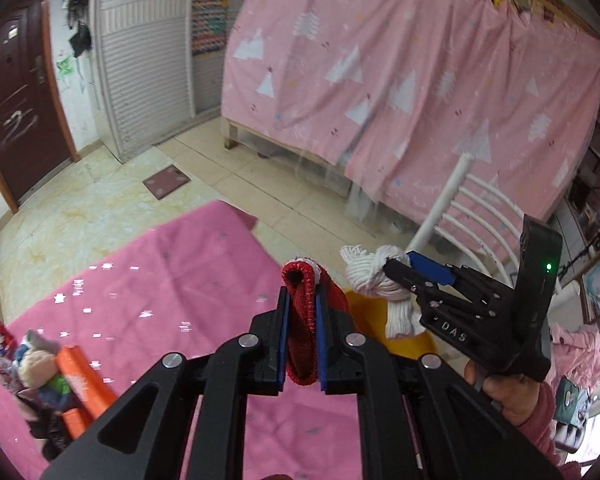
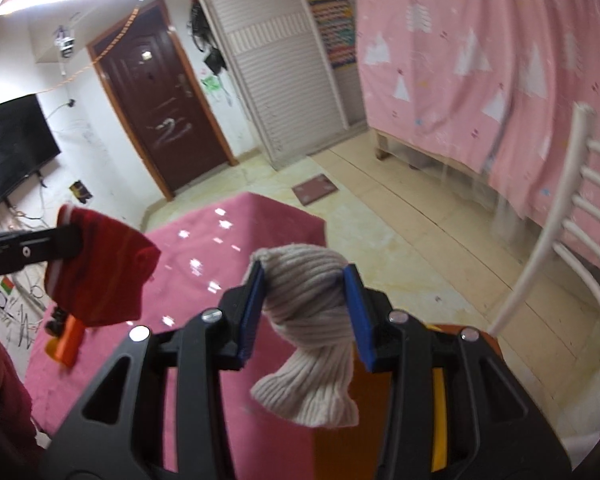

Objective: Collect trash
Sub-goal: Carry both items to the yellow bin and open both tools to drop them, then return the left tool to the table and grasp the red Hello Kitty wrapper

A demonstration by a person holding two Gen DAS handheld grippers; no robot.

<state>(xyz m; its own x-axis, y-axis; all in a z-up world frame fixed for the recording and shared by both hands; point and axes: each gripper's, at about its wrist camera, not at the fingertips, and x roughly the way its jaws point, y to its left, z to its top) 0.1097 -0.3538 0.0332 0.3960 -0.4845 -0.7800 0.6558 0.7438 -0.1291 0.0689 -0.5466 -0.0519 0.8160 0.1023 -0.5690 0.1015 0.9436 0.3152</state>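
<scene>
Red knit cloth (image 1: 302, 320) pinched in the left gripper (image 1: 302, 340), pale ribbed sock (image 2: 306, 320) clamped in the right gripper (image 2: 306, 312), both seemingly mid-carry, needing a bin next.

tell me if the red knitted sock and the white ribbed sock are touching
Apart. The left wrist view shows the red knitted sock in the left gripper and the white ribbed sock in the right gripper, with a gap between them.

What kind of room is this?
Most likely a lived-in home, perhaps a bedroom or living room: a wall-mounted TV, a dark red entry door, and a pink patterned curtain draped over a wooden frame, above a tiled floor.
</scene>
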